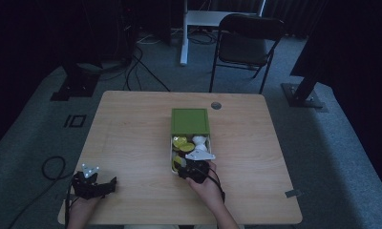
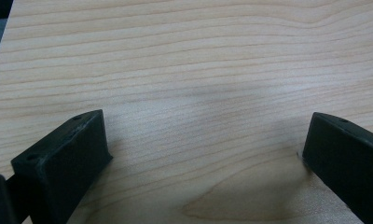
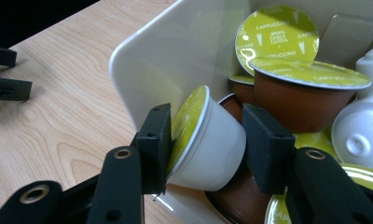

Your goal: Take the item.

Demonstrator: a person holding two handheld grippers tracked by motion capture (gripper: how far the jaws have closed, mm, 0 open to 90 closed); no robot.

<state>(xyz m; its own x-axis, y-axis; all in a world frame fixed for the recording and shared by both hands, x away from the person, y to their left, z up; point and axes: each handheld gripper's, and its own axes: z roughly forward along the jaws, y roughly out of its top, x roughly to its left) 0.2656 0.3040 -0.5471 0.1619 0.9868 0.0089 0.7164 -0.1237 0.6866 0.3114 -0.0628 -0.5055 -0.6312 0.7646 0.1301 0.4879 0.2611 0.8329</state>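
Note:
A white box (image 1: pixel 171 162) with its green lid (image 1: pixel 190 120) flipped open stands mid-table and holds several coffee capsules. My right gripper (image 1: pixel 191 168) reaches into its near end. In the right gripper view my right gripper (image 3: pixel 203 135) is shut on a white capsule (image 3: pixel 212 149) with a green foil lid, lying on its side against the box wall (image 3: pixel 175 51). One pad presses the foil and the other the capsule's base. My left gripper (image 1: pixel 110 183) rests at the front left of the table, open, with bare wood (image 2: pixel 198 60) between its fingers (image 2: pixel 72 154).
Around the held capsule lie a brown capsule (image 3: pixel 301 98), a green-foiled one (image 3: pixel 275 35) and white ones (image 3: pixel 362 130). A round grommet (image 1: pixel 216 105) sits near the table's far edge. A folding chair (image 1: pixel 246 45) stands beyond the table.

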